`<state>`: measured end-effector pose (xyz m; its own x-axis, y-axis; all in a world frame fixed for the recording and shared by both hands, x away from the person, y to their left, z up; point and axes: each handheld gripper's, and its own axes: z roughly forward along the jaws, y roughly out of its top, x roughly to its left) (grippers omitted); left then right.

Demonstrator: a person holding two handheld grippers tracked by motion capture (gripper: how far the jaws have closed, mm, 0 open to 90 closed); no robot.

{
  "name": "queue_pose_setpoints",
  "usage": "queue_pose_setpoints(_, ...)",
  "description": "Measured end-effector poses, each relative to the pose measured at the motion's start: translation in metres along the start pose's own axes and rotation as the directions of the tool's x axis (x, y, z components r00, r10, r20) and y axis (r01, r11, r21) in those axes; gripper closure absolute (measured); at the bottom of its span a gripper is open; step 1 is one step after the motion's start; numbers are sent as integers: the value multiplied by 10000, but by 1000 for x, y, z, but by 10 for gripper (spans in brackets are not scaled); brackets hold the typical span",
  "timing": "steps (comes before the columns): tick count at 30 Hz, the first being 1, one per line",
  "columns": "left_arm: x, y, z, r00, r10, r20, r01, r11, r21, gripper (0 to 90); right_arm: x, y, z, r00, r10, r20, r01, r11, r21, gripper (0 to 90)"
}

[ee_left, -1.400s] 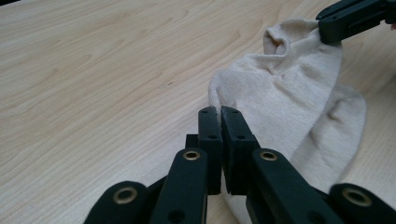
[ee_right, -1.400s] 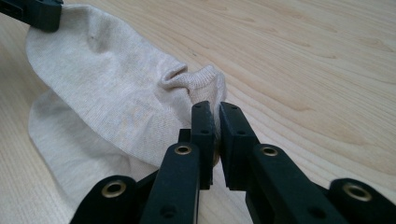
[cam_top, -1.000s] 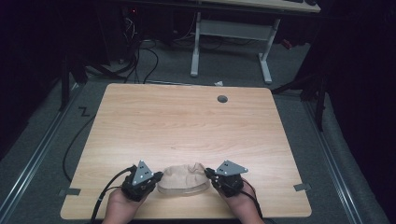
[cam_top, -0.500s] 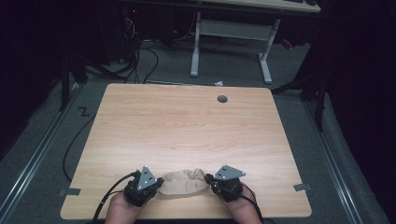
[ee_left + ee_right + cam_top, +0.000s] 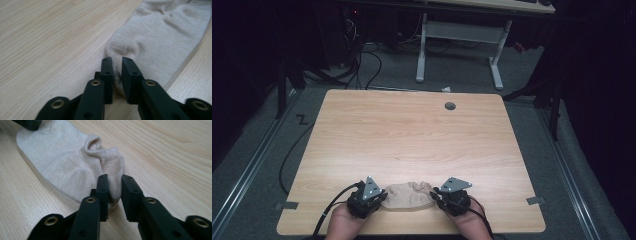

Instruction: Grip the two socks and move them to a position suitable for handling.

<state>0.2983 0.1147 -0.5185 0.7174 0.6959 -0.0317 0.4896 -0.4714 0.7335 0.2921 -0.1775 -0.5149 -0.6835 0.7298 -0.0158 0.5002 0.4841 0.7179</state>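
Beige sock [image 5: 408,195] lies at the table's [image 5: 412,140] bottom edge, left gripper [image 5: 371,199] and right gripper [image 5: 447,197] each clamping an end.

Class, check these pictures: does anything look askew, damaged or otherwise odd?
Nothing damaged or spilled. The beige sock lies near the table's front edge, rumpled rather than flat, with the left gripper and right gripper each pinching one end.

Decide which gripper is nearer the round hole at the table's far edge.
Right. The right gripper sits almost straight below the hole in the high view, while the left gripper lies farther to the side; both clamp the sock.
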Motion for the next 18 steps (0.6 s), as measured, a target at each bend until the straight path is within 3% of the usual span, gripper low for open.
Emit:
queue_pose_setpoints(1, 0, 0, 0, 10000, -66, 3, 66, 9999, -94, 751, 0, 0, -1, 10000, 34, 22, -34, 9999, -103, 725)
queue_pose_setpoints(3, 6, 2, -5, 9993, 363, -90, -363, 9993, -4, 683, -1, 1, -3, 10000, 32, 64, -30, 9997, -258, 687)
queue_pose_setpoints(5, 10, 4, -7, 9992, 392, -79, -393, 9991, -185, 633, -2, 3, -7, 9999, 8, 163, 1, 9986, -534, 660)
queue_pose_setpoints(12, 27, 11, -5, 9999, -23, -168, 11, 9975, -711, 539, -16, 6, -13, 9975, 520, 471, -462, 9921, -1166, 607)
queue_pose_setpoints(18, 52, 13, -12, 9972, -470, -586, 409, 9941, -1007, 504, -32, 0, -13, 9898, 776, 1194, -611, 9889, -1356, 568)
